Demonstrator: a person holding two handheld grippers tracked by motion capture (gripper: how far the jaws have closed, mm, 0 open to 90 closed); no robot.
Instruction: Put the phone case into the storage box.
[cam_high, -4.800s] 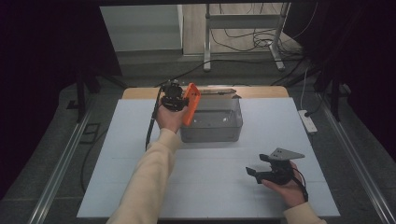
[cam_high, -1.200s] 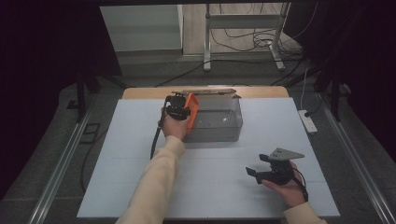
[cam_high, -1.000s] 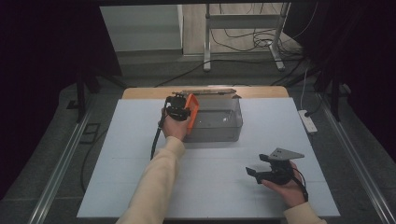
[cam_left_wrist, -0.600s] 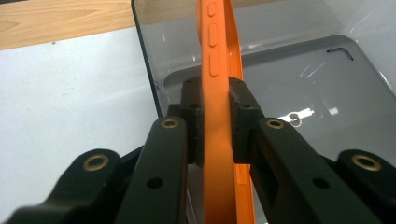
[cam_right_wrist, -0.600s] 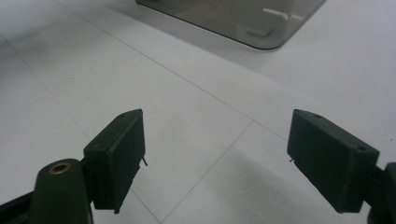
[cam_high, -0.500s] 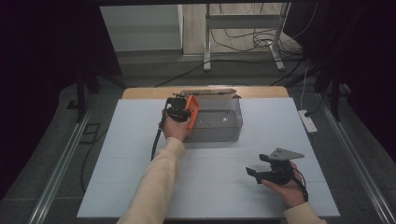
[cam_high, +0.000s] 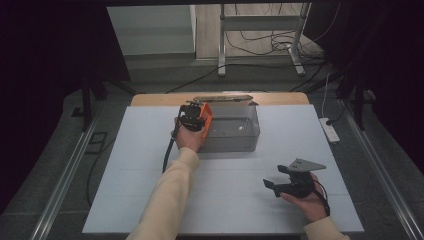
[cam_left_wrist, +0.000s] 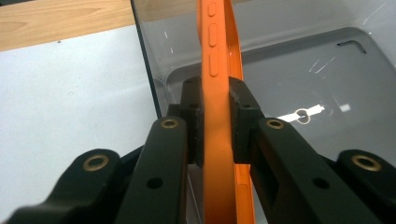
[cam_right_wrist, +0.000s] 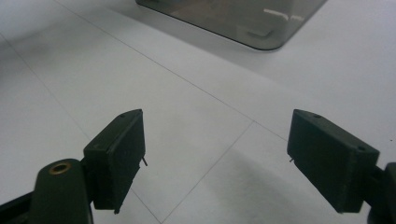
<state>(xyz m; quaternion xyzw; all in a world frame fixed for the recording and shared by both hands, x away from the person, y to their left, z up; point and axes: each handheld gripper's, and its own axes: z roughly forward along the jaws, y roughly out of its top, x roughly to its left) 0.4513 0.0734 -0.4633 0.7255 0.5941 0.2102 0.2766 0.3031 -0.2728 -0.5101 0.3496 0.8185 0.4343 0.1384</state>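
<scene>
Orange phone case (cam_high: 204, 116) in the high view hangs over the left rim of the clear bin (cam_high: 235, 142), held by the left gripper (cam_high: 192, 120); we judge it could snag that wall or tip outside. In the left gripper view, pads (cam_left_wrist: 192, 122) clamp the case edge-on above the bin floor. In the right gripper view, the right gripper (cam_right_wrist: 217, 161) gapes wide over bare table (cam_right_wrist: 56, 74), holding nothing.

A: What blocks the way around the clear grey plastic bin (cam_high: 235, 134)?

B: At its nine o'clock wall, the left gripper (cam_high: 192, 120) and the flat orange silicone phone case (cam_high: 204, 118) clamped in it sit over the rim, closing that side.

A: And the rest of the white table (cam_high: 150, 165)?

B: The bin's three and six o'clock sides are bare. The right gripper (cam_high: 278, 182), jaws spread, stands well apart toward five o'clock, with flat bare surface between it and the bin (cam_right_wrist: 224, 18).
</scene>
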